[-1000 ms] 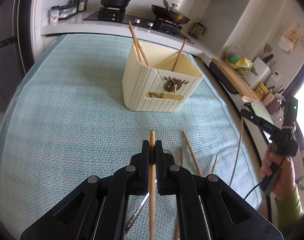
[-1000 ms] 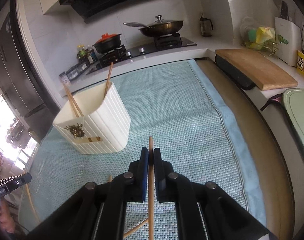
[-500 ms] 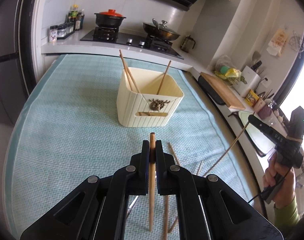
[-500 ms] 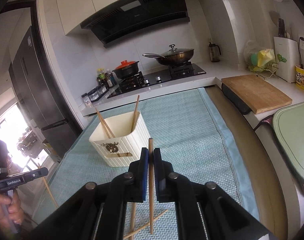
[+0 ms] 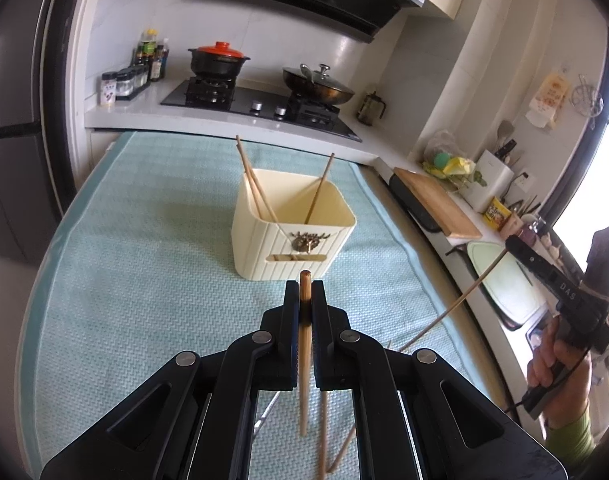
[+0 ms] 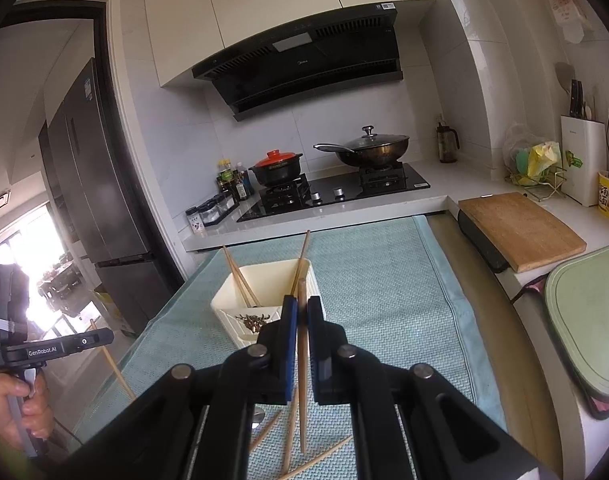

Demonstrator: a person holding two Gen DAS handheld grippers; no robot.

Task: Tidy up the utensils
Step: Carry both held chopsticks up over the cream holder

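Observation:
A cream ribbed utensil holder (image 5: 292, 240) stands on the teal mat, with three chopsticks (image 5: 254, 184) leaning inside; it also shows in the right wrist view (image 6: 260, 300). My left gripper (image 5: 305, 292) is shut on a wooden chopstick (image 5: 304, 360), held above the mat just short of the holder. My right gripper (image 6: 302, 312) is shut on another chopstick (image 6: 302, 360), raised near the holder's right side. Loose chopsticks (image 6: 304, 460) and a metal utensil (image 5: 266, 420) lie on the mat below the grippers.
The teal mat (image 5: 144, 260) covers the counter. A stove with a black pot (image 5: 218, 60) and a wok (image 5: 318, 86) is behind. A wooden cutting board (image 6: 520, 228) and a green board (image 6: 588, 312) lie at the right.
Both grippers have risen and tilted up with their chopsticks, so the holder sits lower and farther in each view. The holder and loose chopsticks have not moved.

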